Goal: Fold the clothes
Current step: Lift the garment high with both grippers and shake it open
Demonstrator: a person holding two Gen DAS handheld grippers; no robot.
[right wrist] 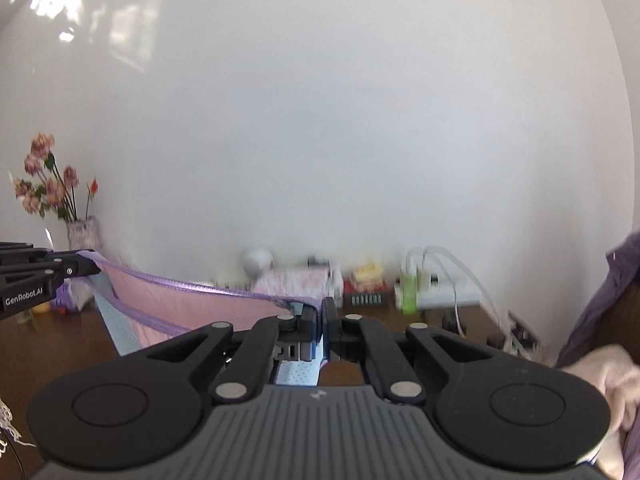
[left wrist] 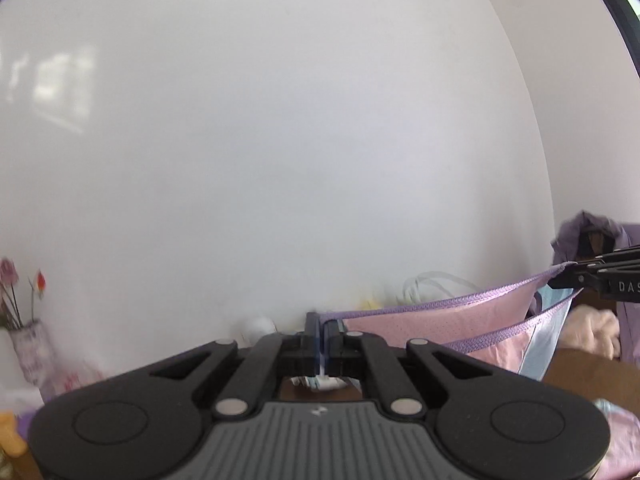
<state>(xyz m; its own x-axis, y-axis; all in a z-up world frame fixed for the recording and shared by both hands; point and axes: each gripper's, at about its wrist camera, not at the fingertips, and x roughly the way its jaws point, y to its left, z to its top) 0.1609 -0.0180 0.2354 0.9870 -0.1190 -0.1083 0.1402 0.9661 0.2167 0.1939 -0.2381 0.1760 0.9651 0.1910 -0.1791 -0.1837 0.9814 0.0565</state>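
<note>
holding the pink garment (right wrist: 192, 304) stretched at lower centre, left gripper (left wrist: 322, 334) and right gripper (right wrist: 322, 316) jaws clamped on its purple hem; we should keep it taut and level.

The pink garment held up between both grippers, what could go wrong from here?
The left gripper and right gripper pinch only the purple trim of the pink garment, so a corner might slip out. Its hanging blue panel could sweep the clutter on the wooden table.
</note>
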